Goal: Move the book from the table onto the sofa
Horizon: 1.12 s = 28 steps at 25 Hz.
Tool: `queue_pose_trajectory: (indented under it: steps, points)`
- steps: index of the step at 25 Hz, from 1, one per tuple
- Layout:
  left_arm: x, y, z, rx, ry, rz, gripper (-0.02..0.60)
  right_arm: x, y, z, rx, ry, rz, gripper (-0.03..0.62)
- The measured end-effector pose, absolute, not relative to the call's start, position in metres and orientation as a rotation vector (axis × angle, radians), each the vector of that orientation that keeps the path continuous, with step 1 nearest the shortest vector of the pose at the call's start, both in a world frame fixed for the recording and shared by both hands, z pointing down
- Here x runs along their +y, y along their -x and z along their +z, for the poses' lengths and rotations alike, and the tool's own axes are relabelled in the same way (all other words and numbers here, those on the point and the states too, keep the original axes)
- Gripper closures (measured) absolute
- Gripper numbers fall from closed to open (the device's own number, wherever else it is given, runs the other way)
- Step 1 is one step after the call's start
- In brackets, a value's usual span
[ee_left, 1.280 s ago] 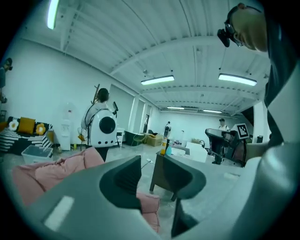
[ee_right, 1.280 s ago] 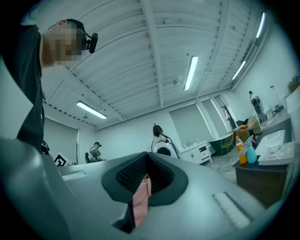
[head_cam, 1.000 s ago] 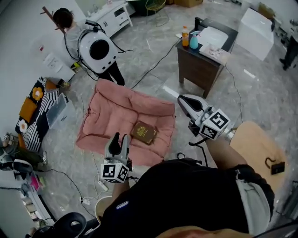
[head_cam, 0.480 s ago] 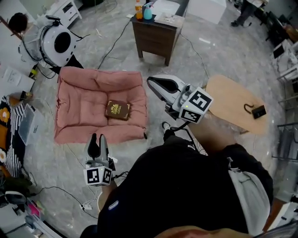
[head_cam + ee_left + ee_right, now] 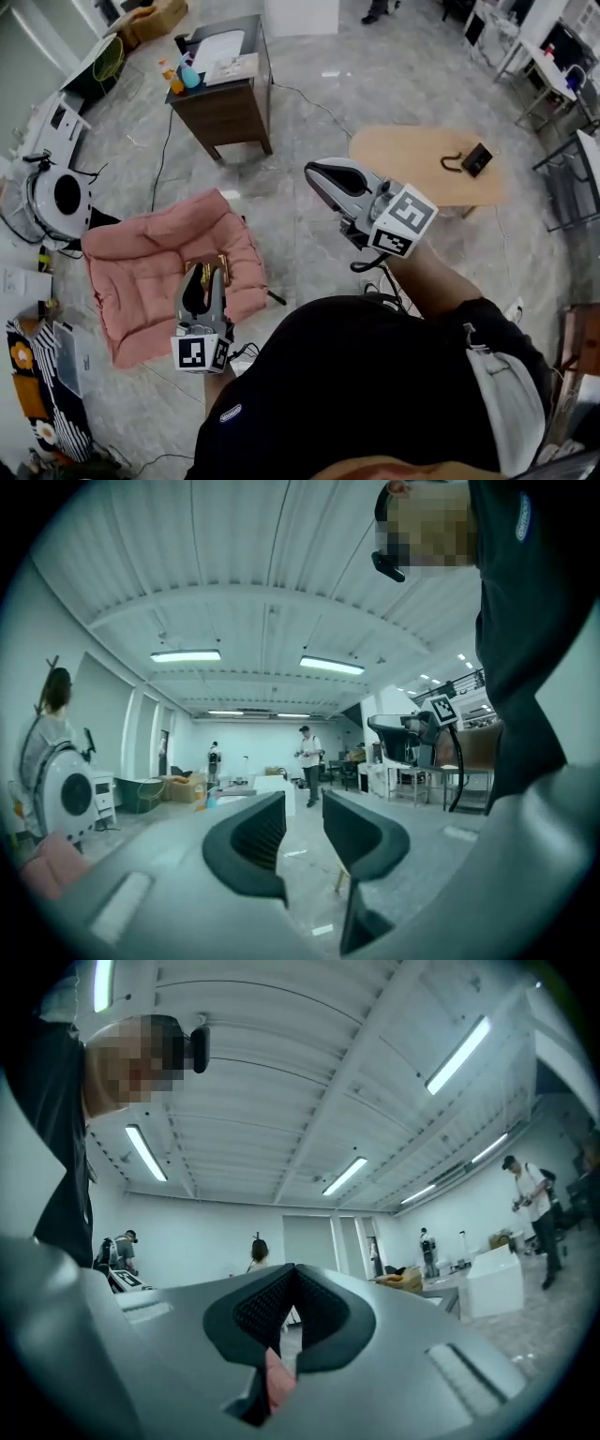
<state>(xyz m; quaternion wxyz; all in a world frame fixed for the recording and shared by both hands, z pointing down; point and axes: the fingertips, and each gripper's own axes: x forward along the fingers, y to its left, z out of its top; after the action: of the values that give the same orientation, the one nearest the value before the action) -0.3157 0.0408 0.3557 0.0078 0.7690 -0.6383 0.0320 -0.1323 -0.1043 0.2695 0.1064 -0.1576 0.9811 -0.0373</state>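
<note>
I am holding the left gripper (image 5: 204, 279) level over the pink cushion (image 5: 141, 272), its jaws standing apart with nothing between them. The right gripper (image 5: 317, 172) is hovering over bare floor near the oval wooden table (image 5: 412, 159), its jaws pressing together on nothing. The book (image 5: 223, 264) is lying on the cushion, and the left gripper is hiding most of it from me.

- The person wears a black top (image 5: 375, 394) with a small blue oval badge (image 5: 232, 412).
- Both the left gripper (image 5: 204, 277) and the right gripper (image 5: 314, 173) have pale grey shells and dark ribbed pads.
- Each bears a cube of black-and-white square markers.
- A black cable (image 5: 367, 266) trails under the right one.
</note>
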Motion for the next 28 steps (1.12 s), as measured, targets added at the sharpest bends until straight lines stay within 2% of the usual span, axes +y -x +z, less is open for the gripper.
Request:
queue_pose_trajectory:
  steps: [9, 16, 22, 28]
  points:
    - [-0.061, 0.132, 0.337, -1.703, -2.645, 0.096, 0.459, -0.161, -0.087, 0.268, 2.754, 0.845, -0.079, 0.563]
    - [-0.100, -0.005, 0.351, -1.501, -2.776, 0.155, 0.459, -0.178, -0.218, 0.277, 2.697, 0.983, -0.069, 0.563]
    - [-0.119, -0.074, 0.355, -1.394, -2.832, 0.162, 0.462, -0.183, -0.279, 0.288, 2.709, 1.074, -0.074, 0.563]
    - [-0.123, -0.084, 0.357, -1.356, -2.847, 0.183, 0.465, -0.177, -0.281, 0.293, 2.724, 1.092, -0.046, 0.563]
